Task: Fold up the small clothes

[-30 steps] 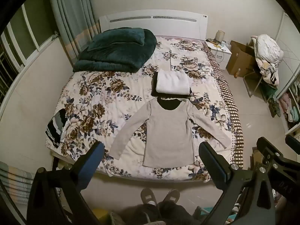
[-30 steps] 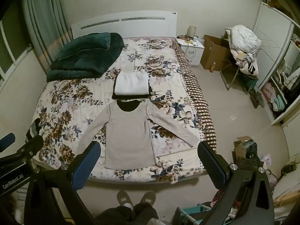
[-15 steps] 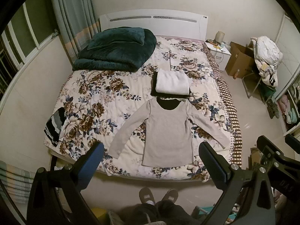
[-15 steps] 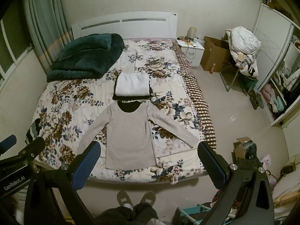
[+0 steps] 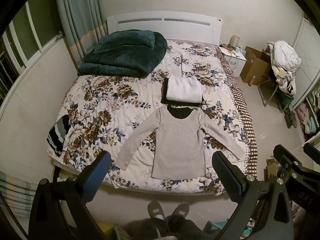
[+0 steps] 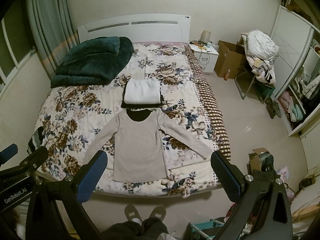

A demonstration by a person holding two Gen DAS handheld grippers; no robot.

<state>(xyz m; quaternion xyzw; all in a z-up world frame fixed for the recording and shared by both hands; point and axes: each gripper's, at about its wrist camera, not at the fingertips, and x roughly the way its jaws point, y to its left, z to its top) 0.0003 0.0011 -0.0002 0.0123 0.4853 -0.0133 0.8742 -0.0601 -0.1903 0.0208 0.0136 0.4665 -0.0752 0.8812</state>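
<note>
One grey long-sleeved top (image 5: 178, 144), one white folded garment (image 5: 184, 91), one green duvet (image 5: 124, 57), perhaps one striped garment (image 5: 59, 135).

Location: domestic bedroom. Indicators: a double bed with floral quilt (image 5: 112, 108) and white headboard (image 5: 164, 27); a folded dark green plush blanket (image 5: 124, 58); a white bedside cabinet (image 6: 204, 55); grey-green window curtains (image 5: 78, 18); an open white wardrobe holding clothes (image 6: 296, 100); a brown cardboard box (image 6: 230, 62) on the tiled floor.
</note>
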